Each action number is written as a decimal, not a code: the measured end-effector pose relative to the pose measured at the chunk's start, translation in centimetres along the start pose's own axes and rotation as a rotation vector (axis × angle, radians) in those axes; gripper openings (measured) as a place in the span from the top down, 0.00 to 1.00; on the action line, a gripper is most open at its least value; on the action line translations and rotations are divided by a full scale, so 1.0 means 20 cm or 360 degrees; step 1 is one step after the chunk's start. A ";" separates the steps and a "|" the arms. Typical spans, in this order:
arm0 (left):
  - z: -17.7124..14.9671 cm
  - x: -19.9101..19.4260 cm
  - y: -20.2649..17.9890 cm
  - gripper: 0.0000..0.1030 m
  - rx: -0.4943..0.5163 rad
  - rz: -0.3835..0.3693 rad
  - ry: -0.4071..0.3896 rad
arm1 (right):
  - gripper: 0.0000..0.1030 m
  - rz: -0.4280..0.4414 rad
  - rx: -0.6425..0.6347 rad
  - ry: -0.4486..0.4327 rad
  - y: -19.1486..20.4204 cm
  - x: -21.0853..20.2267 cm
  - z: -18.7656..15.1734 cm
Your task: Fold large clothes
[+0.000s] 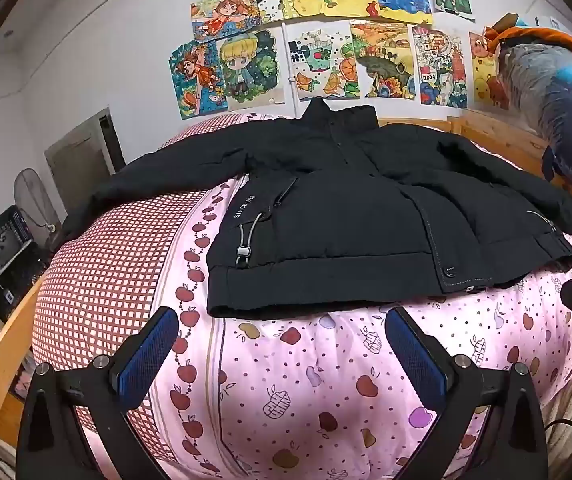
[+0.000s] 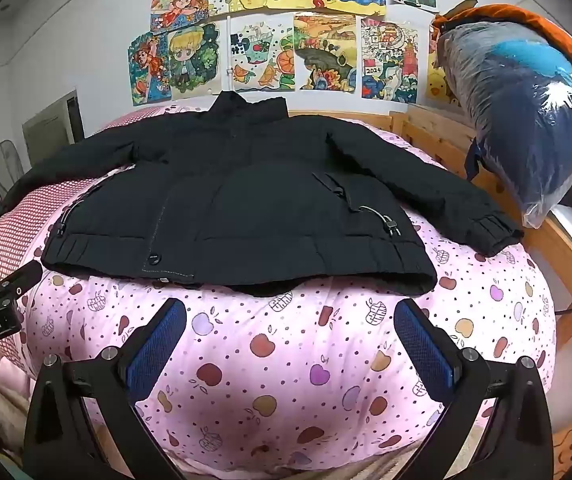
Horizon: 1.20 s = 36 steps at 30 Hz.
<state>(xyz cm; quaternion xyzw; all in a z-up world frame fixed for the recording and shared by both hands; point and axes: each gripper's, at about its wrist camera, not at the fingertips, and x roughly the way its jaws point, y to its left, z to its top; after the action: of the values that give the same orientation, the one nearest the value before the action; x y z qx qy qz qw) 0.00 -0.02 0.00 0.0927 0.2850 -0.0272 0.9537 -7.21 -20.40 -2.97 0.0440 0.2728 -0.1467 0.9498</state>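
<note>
Item: black padded jacket [image 1: 346, 216], spread flat, sleeves out, on pink apple-print quilt [image 1: 286, 380], frame centre. I see my left gripper [image 1: 282, 320] and right gripper [image 2: 290, 312] at lower frame, both gaping wide, holding nothing, short of the hem.

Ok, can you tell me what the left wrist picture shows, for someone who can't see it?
A black jacket lies flat, sleeves spread, on a pink apple-print bedcover. The left hand-held gripper hangs open just short of the hem, holding nothing. Colourful drawings cover the wall behind.
</note>
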 end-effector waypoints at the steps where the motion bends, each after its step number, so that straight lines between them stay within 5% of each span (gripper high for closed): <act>1: 0.00 0.00 0.00 0.00 -0.0013 -0.0009 0.0000 | 0.01 -0.0001 -0.0001 0.0000 0.00 0.00 0.00; 36: 0.00 -0.01 -0.01 0.00 -0.0004 -0.0013 0.0010 | 0.01 0.0000 0.0000 0.0004 0.03 0.02 -0.03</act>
<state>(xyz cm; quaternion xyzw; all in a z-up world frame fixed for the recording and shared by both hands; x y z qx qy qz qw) -0.09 -0.20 0.04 0.0905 0.2883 -0.0304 0.9528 -6.98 -19.91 -3.77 0.0443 0.2741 -0.1466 0.9494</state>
